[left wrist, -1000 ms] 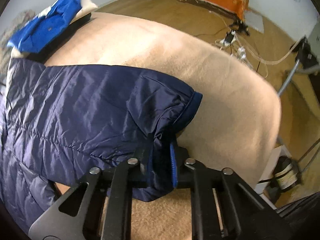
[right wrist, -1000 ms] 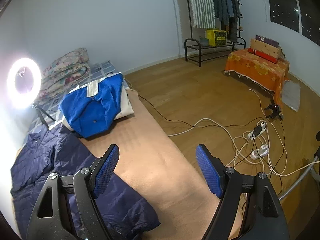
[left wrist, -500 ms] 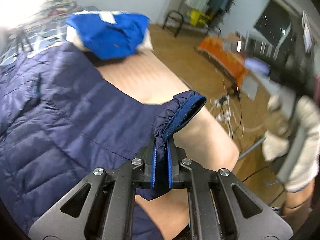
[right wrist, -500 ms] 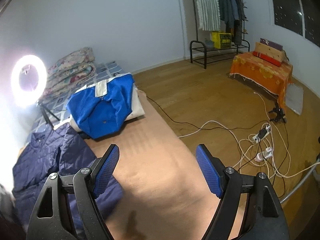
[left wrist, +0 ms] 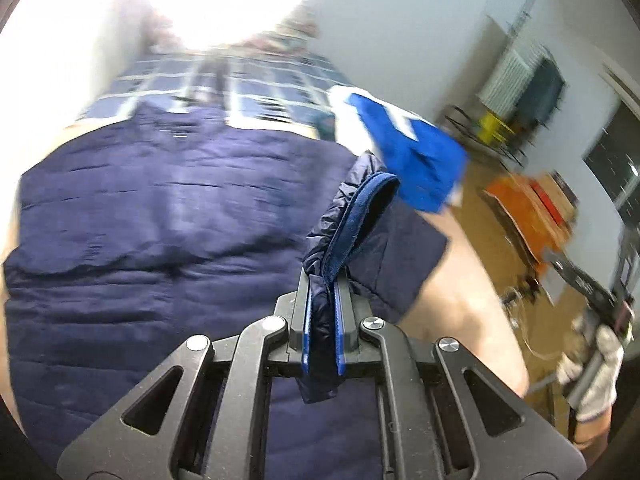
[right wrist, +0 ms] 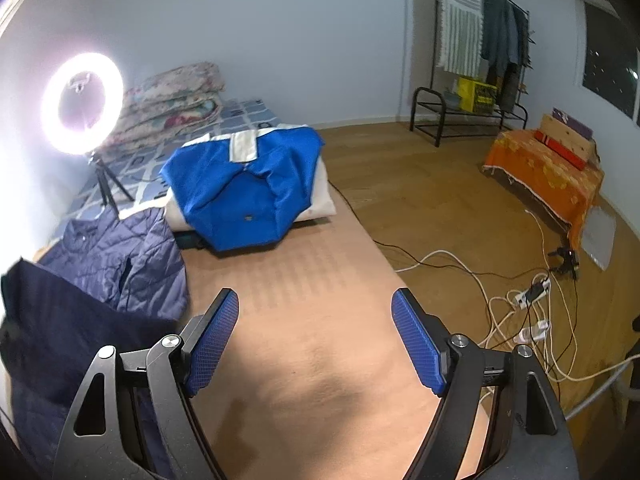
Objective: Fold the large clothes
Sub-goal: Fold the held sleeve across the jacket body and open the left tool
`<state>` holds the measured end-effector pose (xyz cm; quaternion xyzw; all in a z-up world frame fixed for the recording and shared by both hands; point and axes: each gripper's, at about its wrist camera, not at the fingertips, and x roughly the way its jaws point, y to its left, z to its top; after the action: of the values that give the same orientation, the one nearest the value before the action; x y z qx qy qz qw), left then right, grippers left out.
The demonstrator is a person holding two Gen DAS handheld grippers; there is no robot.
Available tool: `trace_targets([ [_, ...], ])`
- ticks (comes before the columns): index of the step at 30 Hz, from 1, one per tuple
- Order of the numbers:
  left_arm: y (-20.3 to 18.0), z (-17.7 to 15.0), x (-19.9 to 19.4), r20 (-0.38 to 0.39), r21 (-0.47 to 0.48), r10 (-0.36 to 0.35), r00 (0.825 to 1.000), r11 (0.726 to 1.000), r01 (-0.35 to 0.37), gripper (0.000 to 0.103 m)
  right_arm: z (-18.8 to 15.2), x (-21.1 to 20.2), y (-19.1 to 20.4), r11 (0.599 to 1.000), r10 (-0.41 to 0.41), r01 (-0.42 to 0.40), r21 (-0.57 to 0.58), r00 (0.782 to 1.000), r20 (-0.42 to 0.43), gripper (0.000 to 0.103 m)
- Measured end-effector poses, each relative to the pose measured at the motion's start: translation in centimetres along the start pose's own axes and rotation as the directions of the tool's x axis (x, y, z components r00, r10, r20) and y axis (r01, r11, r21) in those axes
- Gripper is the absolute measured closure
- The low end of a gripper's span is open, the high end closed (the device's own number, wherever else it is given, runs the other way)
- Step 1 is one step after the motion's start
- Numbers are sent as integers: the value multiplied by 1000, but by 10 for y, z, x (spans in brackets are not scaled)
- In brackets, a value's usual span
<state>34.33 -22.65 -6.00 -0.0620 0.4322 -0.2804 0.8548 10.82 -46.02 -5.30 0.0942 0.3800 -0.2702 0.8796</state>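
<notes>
Your left tool (left wrist: 322, 312) is clamped on the navy jacket's (left wrist: 160, 216) sleeve cuff (left wrist: 360, 216), lifted over the jacket; your right tool (right wrist: 314, 344) stands wide, empty, above the tan blanket (right wrist: 312, 280)

left tool (left wrist: 323, 320) clamping navy jacket (left wrist: 160, 232) cuff (left wrist: 352, 220)

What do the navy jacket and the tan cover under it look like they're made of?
Navy jacket: thin synthetic shell, probably nylon or polyester, going by its slight sheen and padded quilting lines. Tan cover: matte, soft fabric, possibly fleece; it shows no shine and a faint woven-looking pattern.
</notes>
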Motion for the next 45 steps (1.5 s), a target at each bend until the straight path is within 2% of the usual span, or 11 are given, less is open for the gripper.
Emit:
trace_targets([
  [4,66,12,2,23,-122,46,999,992,-43,96,-3,4,14,999,-1,1,-34,1000,-10,24],
  [10,149,25,11,39,-208,167,985,966,-156,96,-2,6,30,999,30,-30,-37,999,-23,24],
  [13,184,25,23,19,-234,214,977,951,-204,96,-2,4,40,998,31,-31,-51,999,-15,24],
  [17,223,24,39,-5,-266,240,971,935,-232,96,-4,6,56,996,37,-39,-82,999,-22,24],
  [21,255,30,45,8,-300,244,970,926,-231,96,-6,7,68,993,41,-43,-109,999,-22,24],
  [25,279,42,42,68,-343,225,972,920,-189,96,-8,8,75,991,47,-49,-125,999,-24,24],
  [28,289,51,48,86,-345,229,970,920,-186,96,-10,8,83,989,44,-47,-141,999,-25,24],
  [35,310,61,82,58,-329,255,965,918,-222,96,-15,10,99,982,48,-52,-182,998,-29,24],
  [42,325,49,105,-8,-339,313,950,892,-297,96,-17,11,109,978,64,-70,-198,997,-35,24],
  [44,326,48,108,-17,-342,334,943,884,-319,93,-18,10,112,976,64,-70,-205,997,-34,24],
  [45,327,48,109,-22,-342,344,939,880,-330,88,-18,10,112,976,65,-70,-208,997,-34,24],
])
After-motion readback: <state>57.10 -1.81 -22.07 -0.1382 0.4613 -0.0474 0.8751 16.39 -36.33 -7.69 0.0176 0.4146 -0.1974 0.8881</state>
